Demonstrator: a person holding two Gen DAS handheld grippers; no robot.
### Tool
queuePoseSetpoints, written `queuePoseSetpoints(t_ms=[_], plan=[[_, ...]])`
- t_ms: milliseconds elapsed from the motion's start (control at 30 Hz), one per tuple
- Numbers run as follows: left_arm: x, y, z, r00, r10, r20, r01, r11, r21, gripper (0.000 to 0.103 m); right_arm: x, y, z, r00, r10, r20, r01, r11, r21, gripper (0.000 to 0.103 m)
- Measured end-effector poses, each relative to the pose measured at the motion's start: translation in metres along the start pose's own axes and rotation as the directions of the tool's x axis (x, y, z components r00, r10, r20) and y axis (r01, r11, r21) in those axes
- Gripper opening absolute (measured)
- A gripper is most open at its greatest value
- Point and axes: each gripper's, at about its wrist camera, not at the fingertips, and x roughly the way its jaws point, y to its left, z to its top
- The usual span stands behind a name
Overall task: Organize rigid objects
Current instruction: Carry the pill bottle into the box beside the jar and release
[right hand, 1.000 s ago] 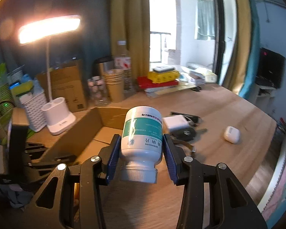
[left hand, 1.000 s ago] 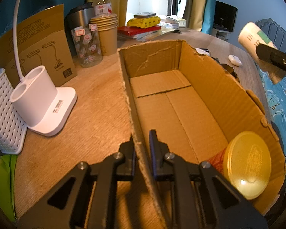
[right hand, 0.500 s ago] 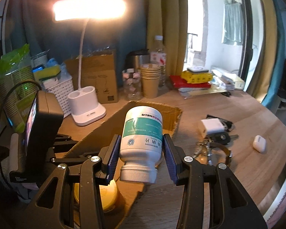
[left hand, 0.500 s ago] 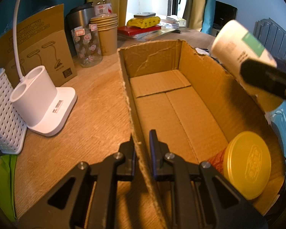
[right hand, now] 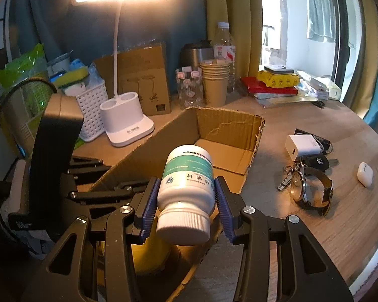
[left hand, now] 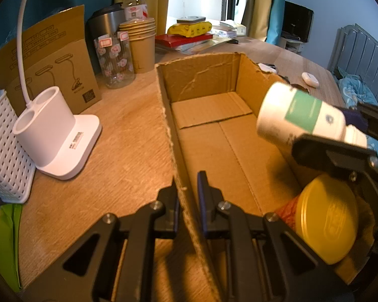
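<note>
Left tongs [left hand: 187, 196] clenched on box wall [left hand: 174, 151]; right tongs [right hand: 186, 201] grasping pill bottle [right hand: 186, 188] above box.

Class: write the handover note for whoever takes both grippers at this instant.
Left gripper: jaws shut on the cardboard box side wall, steadying it.
Right gripper: jaws shut on the white pill bottle, held above the box.
Done: the yellow-lidded tin lies inside the box.
Left: put the bottle in; the charger, keys, watch and earbud case remain on the table.
</note>
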Motion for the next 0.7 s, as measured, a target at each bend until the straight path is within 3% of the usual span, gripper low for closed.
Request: queuePoseSetpoints(t_ms=[700], plan=[[0.0,0.0,0.0,1.0,0.0,0.0,0.0,1.0,0.0,0.013,-0.022,-0.011,-0.003,0.999,-0.028,0.044,0.027,0.999,0.019,0.047]])
